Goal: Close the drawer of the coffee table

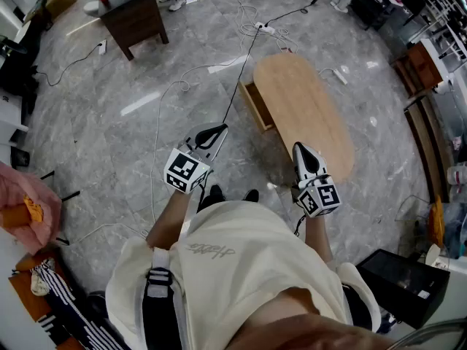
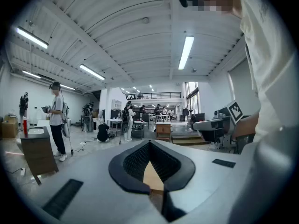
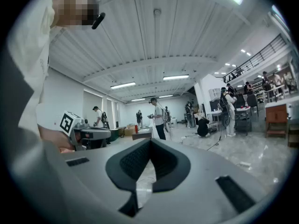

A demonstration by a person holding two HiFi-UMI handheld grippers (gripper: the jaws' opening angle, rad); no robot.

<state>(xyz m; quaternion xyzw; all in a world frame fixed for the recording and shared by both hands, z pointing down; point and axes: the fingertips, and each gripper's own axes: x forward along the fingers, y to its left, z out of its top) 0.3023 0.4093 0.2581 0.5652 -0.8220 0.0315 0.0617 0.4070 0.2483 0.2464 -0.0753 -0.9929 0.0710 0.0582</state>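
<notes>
Jutting from the long side of the coffee table (image 1: 310, 111), the drawer (image 1: 254, 106) lies ahead of the left tool (image 1: 216, 132) and slightly to its right, with bare floor (image 1: 168, 86) between them. The oval wooden top runs lengthwise away from the person, slanting from far left to near right, and the drawer stands out crosswise from its left flank near the far end. Its travel home therefore runs to the right, across the person's front. The left tool is the nearer one and already sits on the open side. The right tool (image 1: 302, 150) hangs over the table's near left edge, behind the drawer's line of travel, so it looks poorly placed to push. Both tools are empty. In the left gripper view the left tool (image 2: 149, 143) has its dark pads meeting at the tips with nothing held, and the right tool (image 3: 150, 142) reads the same in its own view. The drawer is a shallow box of light wood matching the top, pulled well out. From this height its inside looks bare, though that is hard to be sure of. A dark cable (image 1: 244, 64) crosses the floor just beyond it.
</notes>
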